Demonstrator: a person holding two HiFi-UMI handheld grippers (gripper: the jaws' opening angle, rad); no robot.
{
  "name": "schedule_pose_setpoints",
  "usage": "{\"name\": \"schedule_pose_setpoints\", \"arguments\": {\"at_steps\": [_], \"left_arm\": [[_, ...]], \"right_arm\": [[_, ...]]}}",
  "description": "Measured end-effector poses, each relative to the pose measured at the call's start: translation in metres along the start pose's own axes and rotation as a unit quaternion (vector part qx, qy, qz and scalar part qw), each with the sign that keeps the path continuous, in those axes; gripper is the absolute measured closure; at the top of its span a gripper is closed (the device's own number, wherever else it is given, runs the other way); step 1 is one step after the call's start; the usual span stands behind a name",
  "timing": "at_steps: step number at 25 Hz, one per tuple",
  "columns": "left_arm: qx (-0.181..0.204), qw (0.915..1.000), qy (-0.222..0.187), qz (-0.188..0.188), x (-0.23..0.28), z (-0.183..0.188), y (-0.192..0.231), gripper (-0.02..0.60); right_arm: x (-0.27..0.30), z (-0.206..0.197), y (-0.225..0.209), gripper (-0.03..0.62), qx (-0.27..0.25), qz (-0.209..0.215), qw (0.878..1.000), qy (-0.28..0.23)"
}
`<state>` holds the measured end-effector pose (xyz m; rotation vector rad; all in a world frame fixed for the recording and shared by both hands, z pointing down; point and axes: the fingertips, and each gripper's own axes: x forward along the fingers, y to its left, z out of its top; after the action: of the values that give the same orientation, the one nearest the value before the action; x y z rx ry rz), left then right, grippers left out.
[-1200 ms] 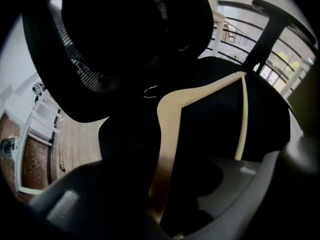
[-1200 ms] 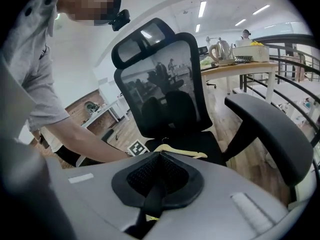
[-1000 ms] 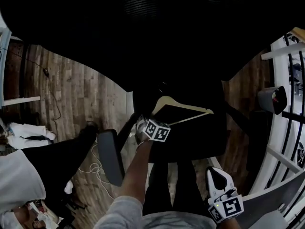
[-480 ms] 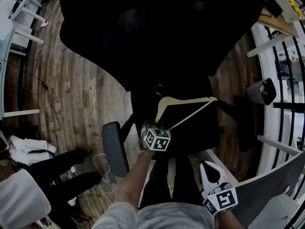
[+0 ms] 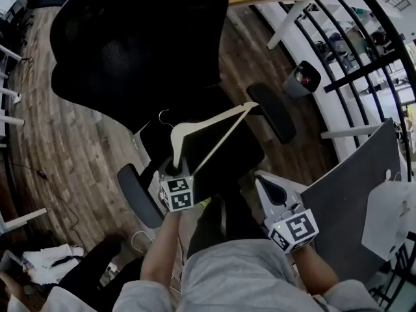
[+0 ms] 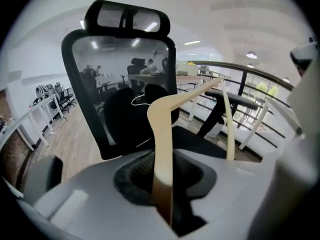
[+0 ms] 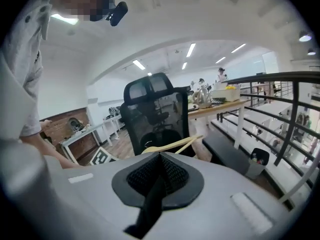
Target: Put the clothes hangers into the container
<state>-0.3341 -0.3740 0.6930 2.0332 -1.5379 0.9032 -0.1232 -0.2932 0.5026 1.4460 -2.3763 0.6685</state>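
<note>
A pale wooden clothes hanger (image 5: 214, 125) with a wire hook sticks out over the seat of a black office chair (image 5: 136, 51). My left gripper (image 5: 174, 171) is shut on one end of it. In the left gripper view the hanger's arm (image 6: 164, 134) runs straight out from between the pads, pinched tight. My right gripper (image 5: 262, 182) hangs lower right beside the person's lap, shut with nothing in it. In the right gripper view its dark pads (image 7: 172, 176) meet, and the hanger (image 7: 172, 146) shows beyond them in front of the chair. No container for hangers is clearly in view.
The chair's armrests (image 5: 273, 112) flank the seat. A small dark bin (image 5: 305, 78) stands by a black railing (image 5: 364, 51) at upper right. A grey panel (image 5: 351, 194) rises at right. A wooden floor (image 5: 58, 148) lies left, and a desk (image 7: 225, 106) stands behind the chair.
The head view has swung, so the chair back now shows in full. The left gripper has closed on the hanger, whose far end now points up to the right.
</note>
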Motion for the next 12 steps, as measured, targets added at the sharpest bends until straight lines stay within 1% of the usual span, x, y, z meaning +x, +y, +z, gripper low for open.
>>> {"name": "schedule_pose_setpoints", "arguments": {"at_steps": [4, 6, 9, 12], "left_arm": [[0.006, 0.9985, -0.054, -0.008, -0.051, 0.026, 0.002, 0.495], [0.017, 0.9966, -0.078, -0.021, -0.071, 0.040, -0.006, 0.495], [0.034, 0.9931, -0.104, -0.043, -0.104, 0.055, -0.023, 0.494], [0.059, 0.9872, -0.128, -0.075, -0.130, 0.072, -0.049, 0.494]], "right_arm": [[-0.057, 0.021, -0.017, 0.596, 0.013, -0.053, 0.997, -0.048], [-0.087, 0.027, -0.029, 0.596, 0.013, -0.081, 0.995, -0.064], [-0.130, 0.032, -0.041, 0.595, 0.006, -0.116, 0.990, -0.082], [-0.176, 0.033, -0.049, 0.596, -0.013, -0.158, 0.983, -0.090]]}}
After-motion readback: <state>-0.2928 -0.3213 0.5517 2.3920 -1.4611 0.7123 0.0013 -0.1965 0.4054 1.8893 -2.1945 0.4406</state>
